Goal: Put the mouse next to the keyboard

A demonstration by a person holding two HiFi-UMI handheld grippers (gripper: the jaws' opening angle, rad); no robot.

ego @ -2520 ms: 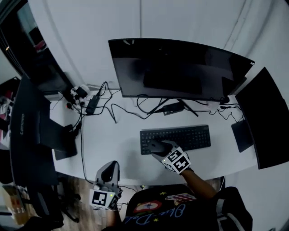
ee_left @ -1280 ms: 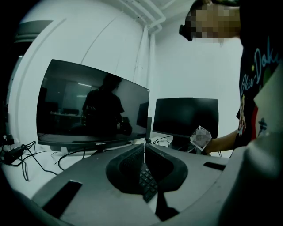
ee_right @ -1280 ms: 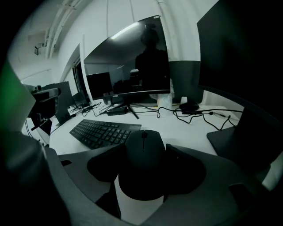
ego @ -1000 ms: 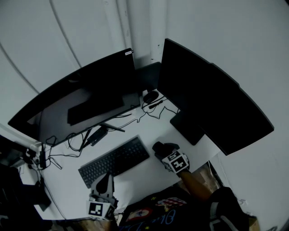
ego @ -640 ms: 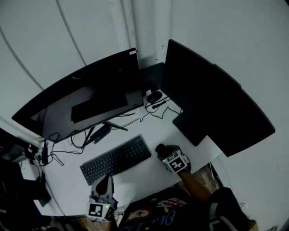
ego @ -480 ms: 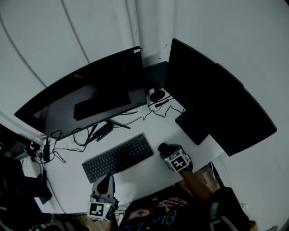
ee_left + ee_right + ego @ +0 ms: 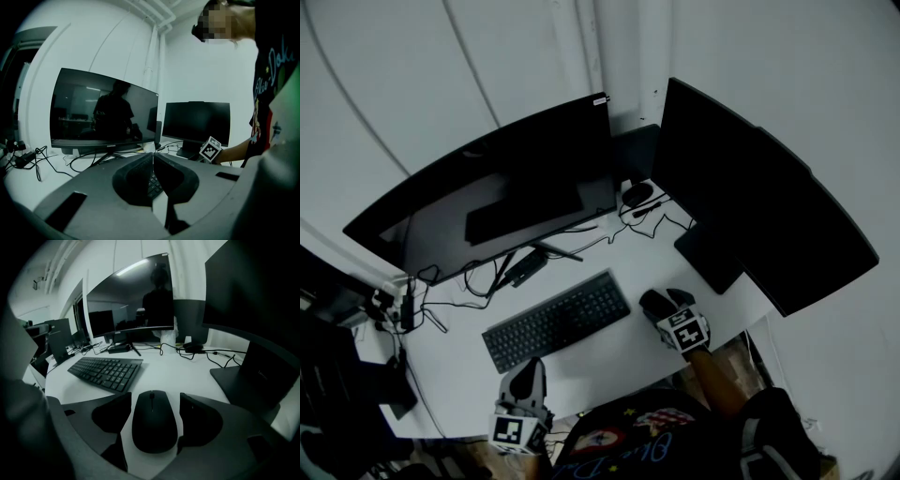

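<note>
The black mouse (image 7: 153, 420) lies on the white desk (image 7: 609, 361) between the jaws of my right gripper (image 7: 155, 400), with a thin strip of desk showing on each side of it. In the head view the mouse (image 7: 653, 301) sits just right of the black keyboard (image 7: 558, 319), a short gap apart. The keyboard (image 7: 105, 371) lies ahead and to the left of the right gripper (image 7: 657, 302). My left gripper (image 7: 528, 373) hovers at the desk's front edge, its jaws (image 7: 153, 157) shut on nothing, and it points toward the keyboard.
A wide curved monitor (image 7: 487, 206) stands behind the keyboard, with cables (image 7: 520, 267) under it. A second dark monitor (image 7: 759, 206) stands at the right; its flat base (image 7: 243, 380) lies close to the mouse. A small dark object (image 7: 636, 195) sits between the monitors. A power strip (image 7: 394, 309) is at the far left.
My right gripper has carried the mouse from the keyboard's front edge to the desk right of the keyboard. The head view has swung round. The left gripper has stayed by the front edge.
</note>
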